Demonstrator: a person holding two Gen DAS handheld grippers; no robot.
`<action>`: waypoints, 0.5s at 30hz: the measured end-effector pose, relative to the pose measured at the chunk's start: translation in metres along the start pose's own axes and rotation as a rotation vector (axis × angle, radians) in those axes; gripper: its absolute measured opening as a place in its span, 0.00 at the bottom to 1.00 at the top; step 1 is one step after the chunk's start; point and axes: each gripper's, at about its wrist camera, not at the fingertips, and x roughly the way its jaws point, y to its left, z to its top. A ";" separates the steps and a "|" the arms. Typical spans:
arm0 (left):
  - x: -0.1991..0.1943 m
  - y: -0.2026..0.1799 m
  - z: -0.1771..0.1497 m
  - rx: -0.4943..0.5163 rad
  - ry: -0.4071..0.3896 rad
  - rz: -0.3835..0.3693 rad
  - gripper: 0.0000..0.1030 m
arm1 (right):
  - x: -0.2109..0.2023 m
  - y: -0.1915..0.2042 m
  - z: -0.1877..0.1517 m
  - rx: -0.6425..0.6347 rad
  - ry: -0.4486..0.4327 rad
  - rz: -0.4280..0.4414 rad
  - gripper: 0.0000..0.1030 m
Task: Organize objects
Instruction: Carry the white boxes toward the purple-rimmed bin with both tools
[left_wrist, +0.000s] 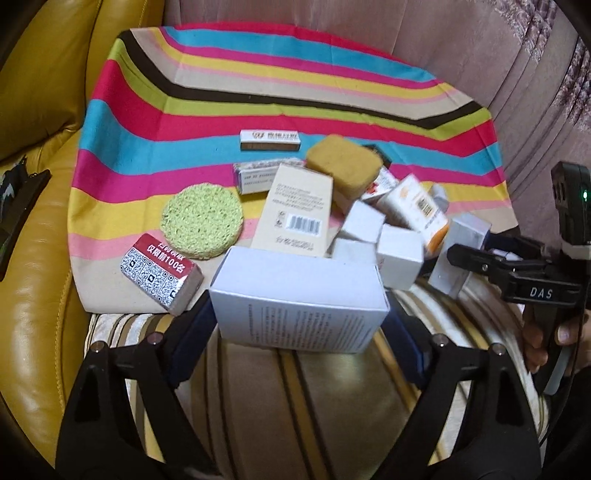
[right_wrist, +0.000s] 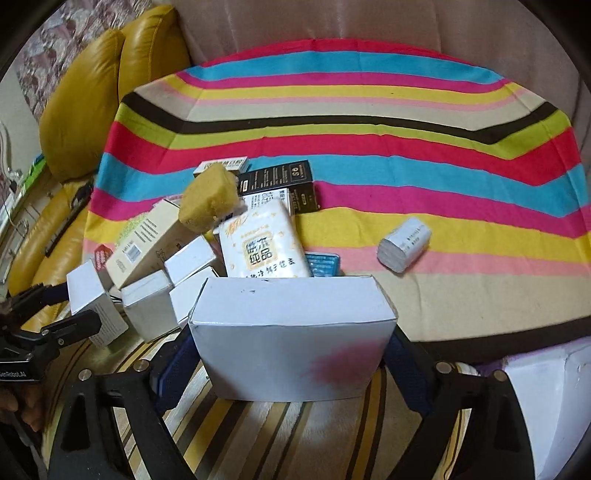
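Each hand carries a white box, lifted off the sofa seat rather than resting on it. The left gripper (left_wrist: 299, 325) has its jaws spread wide with both pads pressed on the ends of a long white carton (left_wrist: 299, 306), gripped across its length so it stays level. The right gripper (right_wrist: 291, 354) likewise clamps a broader white box (right_wrist: 291, 332) at both sides. Beyond them, toward twelve o'clock, the pile (right_wrist: 229, 236) of cartons, a tissue pack (right_wrist: 262, 243) and a brown sponge (right_wrist: 210, 203) sits on the striped cloth (right_wrist: 406, 155). A green round pad (left_wrist: 203, 225) lies at ten o'clock of the left carton. A small paper roll (right_wrist: 404, 240) lies apart at two o'clock, likely already sorted aside.
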 end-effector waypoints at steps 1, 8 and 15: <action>-0.002 -0.003 0.001 0.004 -0.010 -0.008 0.86 | -0.005 -0.002 -0.002 0.014 -0.008 0.000 0.90; 0.000 -0.047 0.012 0.052 -0.028 -0.074 0.85 | -0.042 -0.032 -0.023 0.088 -0.060 -0.051 0.90; 0.012 -0.110 0.018 0.169 -0.007 -0.153 0.85 | -0.073 -0.084 -0.047 0.198 -0.086 -0.122 0.90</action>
